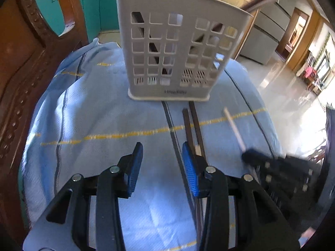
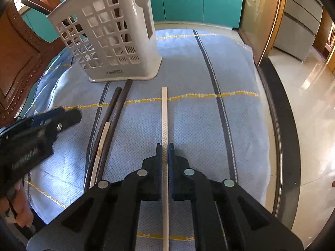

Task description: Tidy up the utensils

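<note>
Right tool (image 2: 164, 146) clamps the white chopstick (image 2: 164, 113), lying lengthwise on the blue cloth (image 2: 188, 67) over my tabletop. Left tool (image 1: 162, 152) hangs part-open, empty, beside two dark chopsticks (image 1: 193, 123) before the white utensil holder (image 1: 173, 48).

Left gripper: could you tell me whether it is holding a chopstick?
No, the left gripper is open with only blue cloth between its fingers.

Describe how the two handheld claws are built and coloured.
Both are alike: the left claw and right claw have black plastic scissor-style arms joined by round silver pins, ending in flat fingers faced with ribbed blue pads. Seen from the right wrist camera, the left claw's black body carries pale lettering, too blurred to read. No cables show.
</note>
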